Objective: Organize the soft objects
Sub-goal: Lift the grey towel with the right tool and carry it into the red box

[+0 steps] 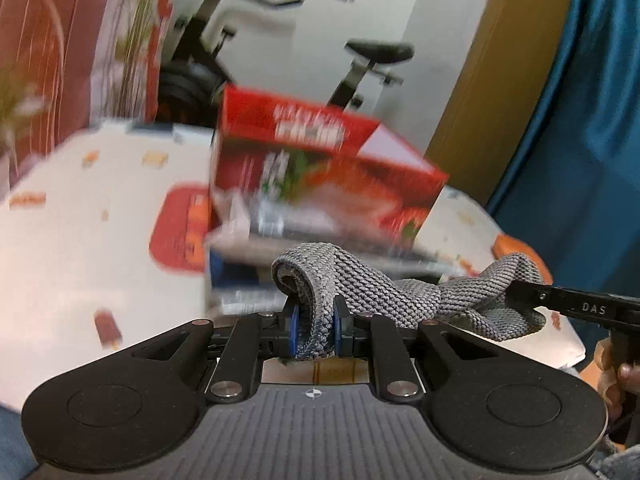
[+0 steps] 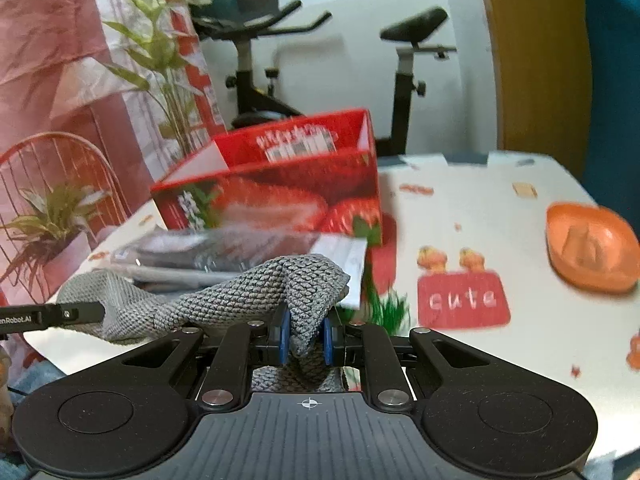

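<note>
A grey knitted cloth (image 1: 384, 292) hangs between both grippers above the table's near edge. My left gripper (image 1: 315, 328) is shut on one end of it. My right gripper (image 2: 306, 334) is shut on the other end of the cloth (image 2: 240, 296). The right gripper's fingers (image 1: 576, 304) show at the right in the left wrist view, and the left gripper's fingers (image 2: 52, 314) show at the left in the right wrist view. A red open-top strawberry box (image 1: 320, 168) stands on the table just beyond the cloth; it also shows in the right wrist view (image 2: 280, 196).
The table (image 2: 500, 208) has a white patterned cover. An orange dish (image 2: 592, 248) sits at its right. Clear packaged items (image 2: 208, 252) lie in front of the box. Potted plants (image 2: 52, 220), a wire chair, and an exercise bike (image 2: 332, 60) stand behind.
</note>
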A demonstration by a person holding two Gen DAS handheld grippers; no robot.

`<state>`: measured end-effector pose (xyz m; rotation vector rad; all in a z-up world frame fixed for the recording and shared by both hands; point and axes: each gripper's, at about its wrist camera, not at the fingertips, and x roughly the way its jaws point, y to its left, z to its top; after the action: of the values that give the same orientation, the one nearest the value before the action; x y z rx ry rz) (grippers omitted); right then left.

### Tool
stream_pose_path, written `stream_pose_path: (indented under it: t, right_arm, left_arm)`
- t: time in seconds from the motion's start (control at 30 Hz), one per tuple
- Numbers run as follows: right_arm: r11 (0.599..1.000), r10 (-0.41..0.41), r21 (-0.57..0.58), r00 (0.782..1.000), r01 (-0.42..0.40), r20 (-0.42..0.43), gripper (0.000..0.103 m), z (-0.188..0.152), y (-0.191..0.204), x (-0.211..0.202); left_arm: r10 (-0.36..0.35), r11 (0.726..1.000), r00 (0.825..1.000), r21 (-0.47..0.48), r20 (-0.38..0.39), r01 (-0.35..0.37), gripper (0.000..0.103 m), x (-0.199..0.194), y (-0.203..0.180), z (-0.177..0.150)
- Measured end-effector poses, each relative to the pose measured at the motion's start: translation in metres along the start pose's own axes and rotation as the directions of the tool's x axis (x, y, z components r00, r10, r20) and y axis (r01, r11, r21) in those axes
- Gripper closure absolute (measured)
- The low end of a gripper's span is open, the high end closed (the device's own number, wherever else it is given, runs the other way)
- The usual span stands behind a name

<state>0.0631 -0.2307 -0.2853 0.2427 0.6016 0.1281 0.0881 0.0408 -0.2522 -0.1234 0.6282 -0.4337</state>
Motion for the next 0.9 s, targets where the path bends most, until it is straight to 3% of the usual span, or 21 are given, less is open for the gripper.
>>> stream_pose_path:
  t: [0.37,0.63,0.9]
  right_arm:
    - [0.997,0.062,-0.039,0.996,-0.059,0.064,0.088,0.053,0.005,-0.008]
    - [0.994,0.099,-0.048,0.994,-0.097,0.04,0.088,0.106,0.0,0.024]
    - [0.992,0.102,-0.077,0.992,-0.097,0.074,0.088,0.181,-0.006,0.082]
  left_arm:
    - [-0.014,1.0,0.996,-0.008,0.09,0.014,0.086,-0.006,-0.001,0.049]
    - [0.043,0.998,0.991,0.042,0.126,-0.048,0.086,0.015,0.0,0.097]
    - [0.154,0.983,0.982,0.078,0.111,-0.163,0.086,0.074,0.0,0.151]
